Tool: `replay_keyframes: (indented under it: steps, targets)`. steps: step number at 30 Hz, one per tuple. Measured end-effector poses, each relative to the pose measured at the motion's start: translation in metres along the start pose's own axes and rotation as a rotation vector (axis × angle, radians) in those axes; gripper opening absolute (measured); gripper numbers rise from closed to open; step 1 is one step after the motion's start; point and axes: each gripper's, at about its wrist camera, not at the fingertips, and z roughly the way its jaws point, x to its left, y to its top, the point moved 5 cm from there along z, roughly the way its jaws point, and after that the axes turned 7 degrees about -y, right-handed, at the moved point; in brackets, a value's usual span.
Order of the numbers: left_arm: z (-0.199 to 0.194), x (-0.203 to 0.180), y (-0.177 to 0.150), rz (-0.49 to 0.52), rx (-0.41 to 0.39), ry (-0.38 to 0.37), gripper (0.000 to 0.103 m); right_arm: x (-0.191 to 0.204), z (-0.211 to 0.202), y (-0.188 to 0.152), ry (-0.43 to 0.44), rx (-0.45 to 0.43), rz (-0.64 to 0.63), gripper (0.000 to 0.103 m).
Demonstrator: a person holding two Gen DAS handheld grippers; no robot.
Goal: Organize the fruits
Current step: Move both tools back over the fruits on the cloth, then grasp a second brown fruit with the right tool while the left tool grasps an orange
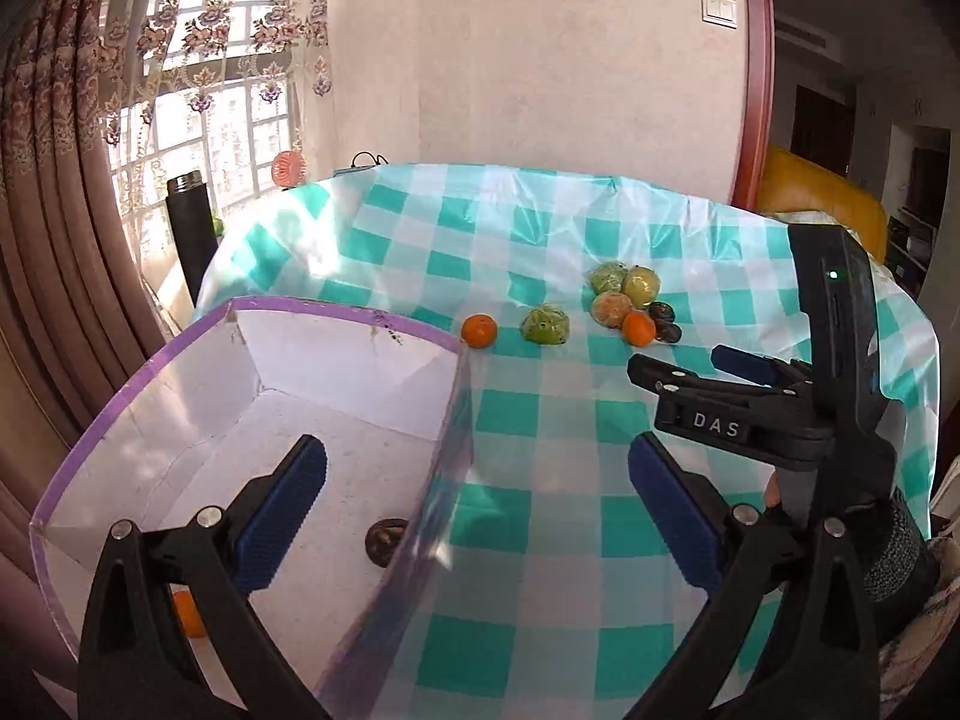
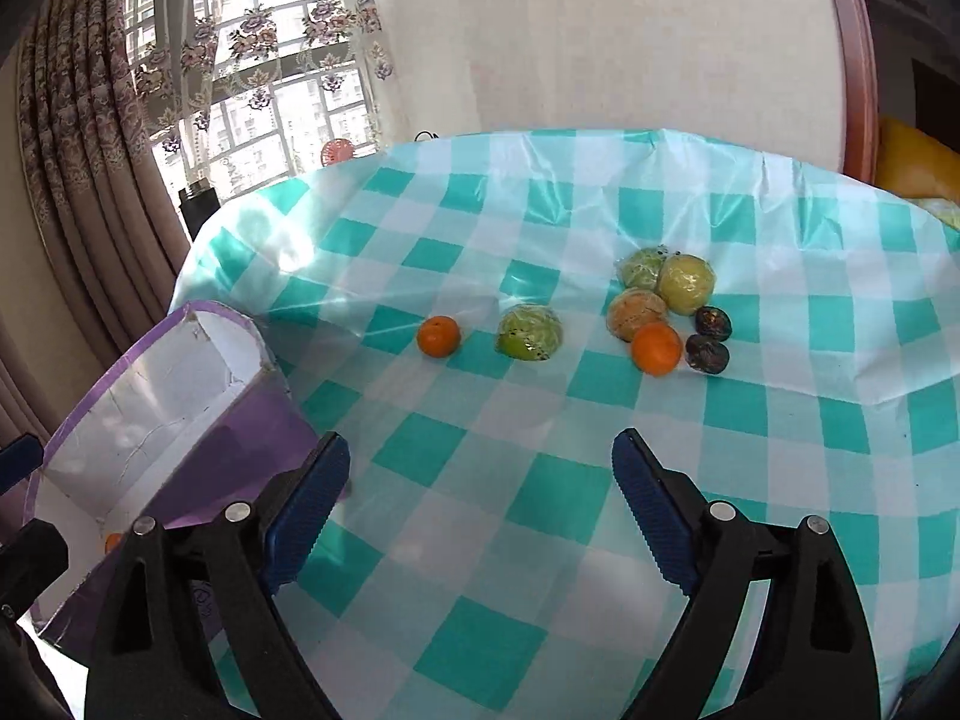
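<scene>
A white box with a purple rim [image 1: 336, 317] stands at the table's left and holds a dark fruit [image 1: 386, 534] and an orange [image 1: 189, 612]. My left gripper [image 1: 480, 516] is open with nothing between its fingers, its left finger above the box and its right above the checked cloth. Over bare cloth my right gripper [image 2: 480, 504] is open with nothing in it. Beyond it lie a lone orange [image 2: 438, 336] and a green wrapped fruit [image 2: 529, 333]. A cluster [image 2: 657, 348] of oranges, greenish wrapped fruits and two dark fruits lies further right.
A teal-and-white checked cloth [image 2: 540, 480] covers the round table. A black flask [image 1: 191, 228] and a pink round object [image 1: 288, 168] stand past the table's far left edge by the curtained window. A yellow seat [image 1: 822, 198] is behind the right side.
</scene>
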Motion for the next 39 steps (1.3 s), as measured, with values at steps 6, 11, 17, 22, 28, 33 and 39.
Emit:
replay_keyframes:
  steps: [6,11,17,22,28,33,39]
  targets:
    - [0.105,-0.061,-0.022,0.025,0.067,-0.119,0.101,-0.099,0.056,-0.023,-0.094,0.098,0.218,0.086]
    - [0.171,-0.059,-0.034,-0.039,0.168,-0.118,0.101,-0.131,0.082,-0.021,-0.114,0.135,0.297,0.082]
    - [0.195,-0.051,-0.032,-0.123,0.174,-0.182,0.101,-0.127,0.113,0.007,-0.118,0.127,0.220,0.066]
    - [0.196,-0.045,-0.031,-0.188,0.170,-0.247,0.101,-0.118,0.141,0.029,-0.112,0.143,0.181,0.063]
    - [0.197,-0.046,-0.033,-0.201,0.173,-0.263,0.101,-0.103,0.167,0.047,-0.124,0.170,0.122,0.061]
    - [0.203,-0.050,-0.030,-0.178,0.177,-0.247,0.101,-0.098,0.169,0.050,-0.135,0.166,0.101,0.040]
    - [0.243,-0.055,-0.006,-0.172,0.184,-0.197,0.101,-0.151,0.150,0.037,-0.041,0.091,0.424,0.039]
